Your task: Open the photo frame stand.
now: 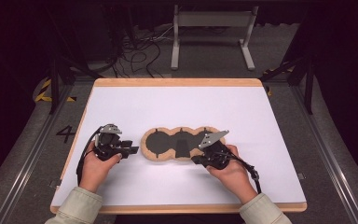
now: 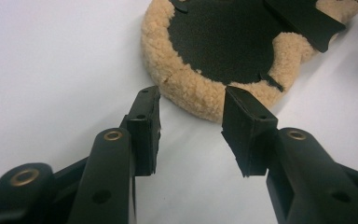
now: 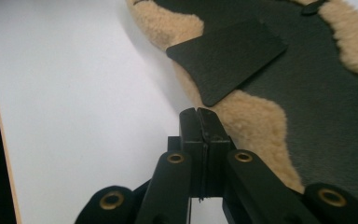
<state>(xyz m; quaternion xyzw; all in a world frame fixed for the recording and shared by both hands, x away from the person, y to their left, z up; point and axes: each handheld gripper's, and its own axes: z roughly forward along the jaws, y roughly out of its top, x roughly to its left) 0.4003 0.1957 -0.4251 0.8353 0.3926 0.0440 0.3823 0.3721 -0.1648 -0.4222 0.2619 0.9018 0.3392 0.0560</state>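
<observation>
Fleece pad (image 1: 182,143): tan, three-lobed, black top, table (image 1: 121,102) centre.
My left gripper (image 1: 129,150): jaws apart, pad's 9 o'clock edge.
My right gripper (image 1: 196,160): jaws pressed together, empty, pad's 5 o'clock rim.

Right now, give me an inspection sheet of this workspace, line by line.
Surface: white tabletop with wooden edge, flat.
Job's things: tan fleece three-lobed pad with black underside, lying centre, a black flap on its middle.
Clutter: nothing seen.
Grippers: left tool open, short of the pad's left lobe; right tool shut, empty, at the pad's fleece edge.
Cables: black cable trails from each tool; loose cables on floor behind.
Surroundings: grey metal stand, yellow-black floor tape.
</observation>
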